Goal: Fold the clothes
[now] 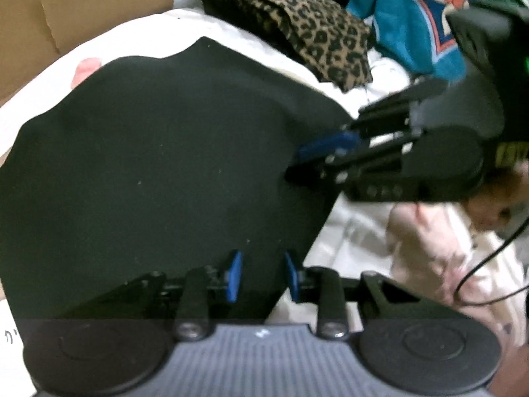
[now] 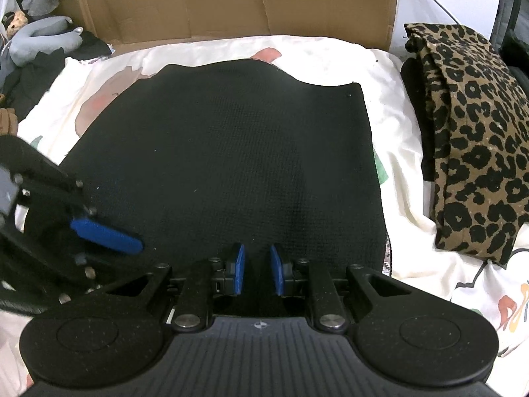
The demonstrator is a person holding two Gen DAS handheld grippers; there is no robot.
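Note:
A black garment [image 2: 224, 152] lies flat on the white patterned bedsheet [image 2: 410, 198]; it also shows in the left wrist view [image 1: 158, 165]. My left gripper [image 1: 261, 274] sits at the garment's near edge, its blue pads apart with nothing between them. My right gripper [image 2: 258, 269] is at the garment's near edge too, pads slightly apart and empty. Each gripper shows in the other's view: the right one [image 1: 314, 155] over the garment's right edge, the left one [image 2: 109, 235] at the lower left.
A folded leopard-print garment [image 2: 472, 139] lies to the right on the bed. A teal garment [image 1: 413, 16] lies beyond it. A cardboard box wall [image 2: 231, 0] stands behind the bed. Dark clothes and a grey neck pillow [image 2: 43, 39] are at the far left.

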